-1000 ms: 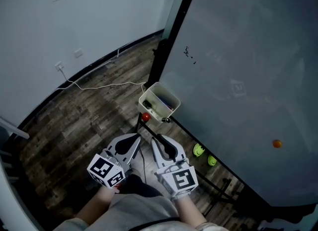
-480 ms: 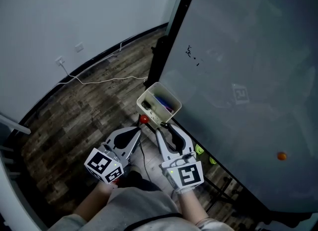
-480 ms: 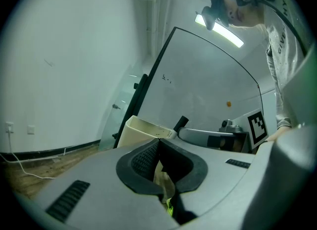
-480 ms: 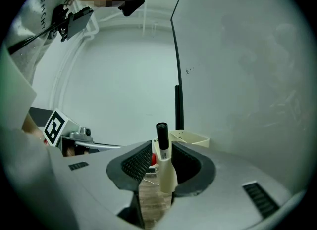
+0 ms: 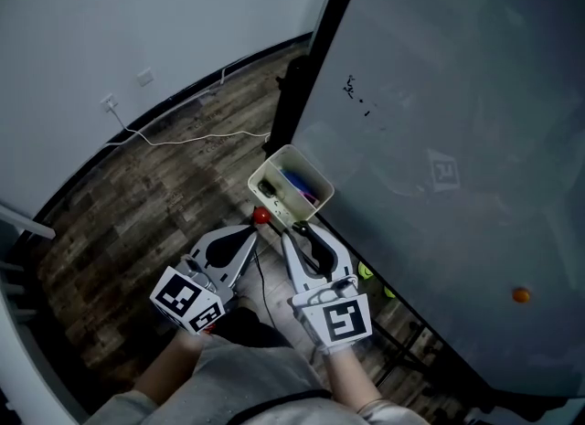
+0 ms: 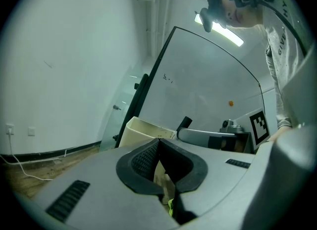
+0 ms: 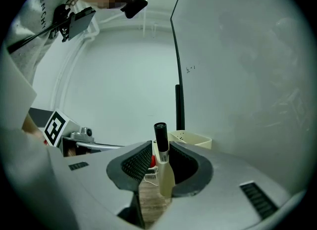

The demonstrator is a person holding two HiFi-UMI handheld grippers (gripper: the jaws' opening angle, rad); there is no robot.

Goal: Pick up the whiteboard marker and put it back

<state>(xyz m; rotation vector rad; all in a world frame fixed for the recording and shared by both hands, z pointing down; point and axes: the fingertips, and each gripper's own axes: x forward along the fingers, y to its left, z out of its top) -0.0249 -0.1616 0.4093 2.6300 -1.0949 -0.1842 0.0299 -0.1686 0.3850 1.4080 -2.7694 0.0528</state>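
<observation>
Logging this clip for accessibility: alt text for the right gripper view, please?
A black-capped whiteboard marker stands upright, clamped in the right gripper. Beyond the jaws sits a cream bin, by the black-framed whiteboard filling the right side.

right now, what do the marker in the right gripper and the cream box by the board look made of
Marker: likely plastic, smooth cream barrel, matte black cap. Box: probably thin moulded plastic, cream, with an even matte rim.

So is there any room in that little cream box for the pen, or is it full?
Some room: the box looks bare near its far corner, between the black item and the blue pens. The near side, by the right gripper holding the whiteboard marker, is crowded.
</observation>
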